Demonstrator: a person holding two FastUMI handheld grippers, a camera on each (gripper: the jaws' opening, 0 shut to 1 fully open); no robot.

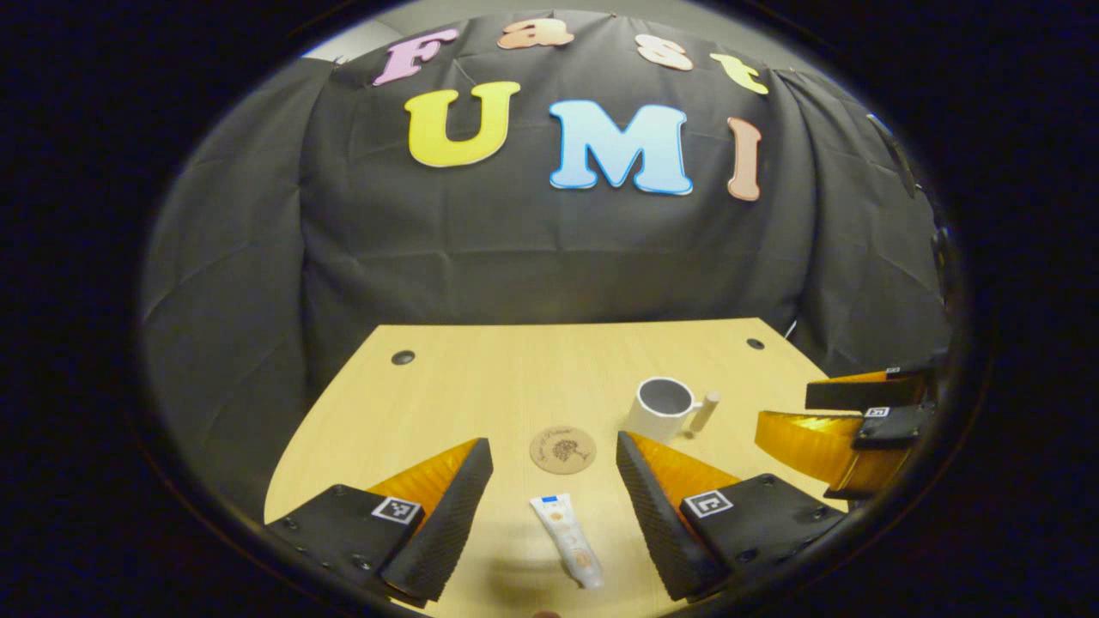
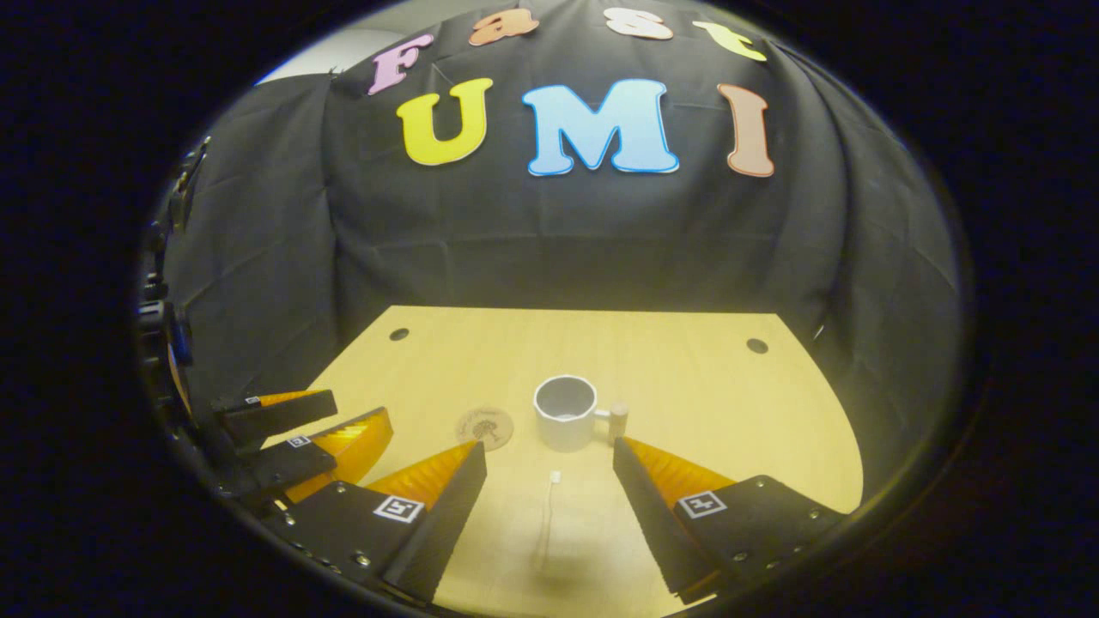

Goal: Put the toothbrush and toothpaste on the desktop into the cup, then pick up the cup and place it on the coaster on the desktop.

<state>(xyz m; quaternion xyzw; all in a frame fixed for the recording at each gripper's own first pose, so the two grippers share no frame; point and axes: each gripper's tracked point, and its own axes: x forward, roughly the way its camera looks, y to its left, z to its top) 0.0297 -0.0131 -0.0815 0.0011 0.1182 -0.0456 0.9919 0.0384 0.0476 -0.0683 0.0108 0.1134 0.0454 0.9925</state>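
- On the left of the left gripper view, the left gripper [image 1: 554,468] shows one of its fingers [image 1: 442,515] low in the picture, hanging over the near part of the wooden desktop [image 1: 481,378].
- Between that finger and its partner, which stand wide apart with nothing clamped, the toothpaste [image 1: 567,539] lies flat on the desktop, cap end pointing away from the camera.
- Just beyond the toothpaste, the round cork coaster [image 1: 562,449] rests bare on the wood.
- Right of the coaster stands the white cup [image 1: 663,408], upright, its handle turned to the right; nothing can be seen inside it from here.
- At the far right of this view, the right gripper [image 1: 850,421] hovers beside the desktop edge, its jaws apart.
- On the left edge of the right gripper view, the left gripper [image 2: 300,425] appears side-on, near the desktop's left side, with its fingers parted.
- Next along, the coaster [image 2: 484,426] sits just left of the cup [image 2: 564,412], close but not touching.
- In the gap between the right gripper's [image 2: 549,468] own widely spread fingers [image 2: 446,515], the toothbrush [image 2: 548,515] lies on the desktop [image 2: 704,386] as a thin pale line, head toward the cup and well short of it.
- The cup's handle points right, near the tip of the right-hand finger as seen from this camera.
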